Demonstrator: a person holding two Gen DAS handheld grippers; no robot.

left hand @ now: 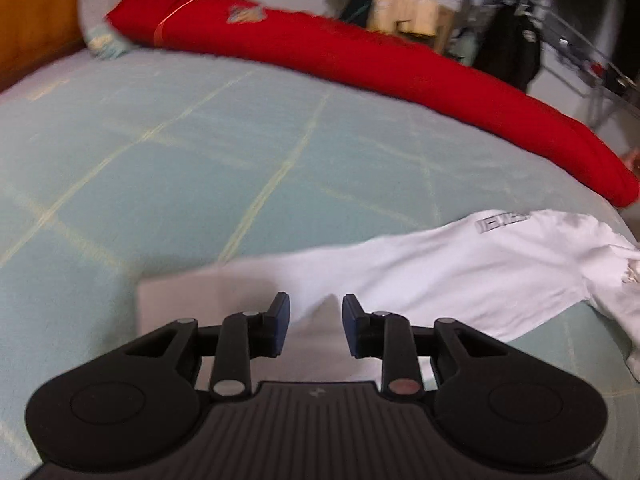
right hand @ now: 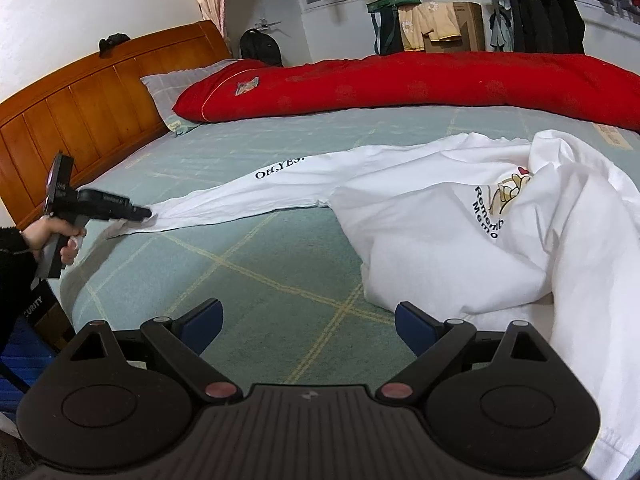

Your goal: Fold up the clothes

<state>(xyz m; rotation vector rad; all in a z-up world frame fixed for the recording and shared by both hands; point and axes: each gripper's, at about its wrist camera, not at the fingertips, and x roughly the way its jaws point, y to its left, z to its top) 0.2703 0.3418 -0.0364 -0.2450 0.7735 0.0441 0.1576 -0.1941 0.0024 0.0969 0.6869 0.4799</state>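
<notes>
Pale green checked bedding (right hand: 256, 280) covers a bed with an orange wooden headboard (right hand: 80, 120) and a rolled red quilt (right hand: 400, 84). On it a white long-sleeved cotton shirt (right hand: 460, 240) lies rumpled, one sleeve stretched flat. Left gripper (left hand: 315, 326) hovers part-open over the cuff, gripping nothing; right gripper (right hand: 308, 326) gapes empty.

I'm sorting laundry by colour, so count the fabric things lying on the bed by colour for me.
White: 1, the long-sleeved shirt
Red: 1, the rolled quilt
Grey checked: 1, the pillow
Total: 3
</notes>
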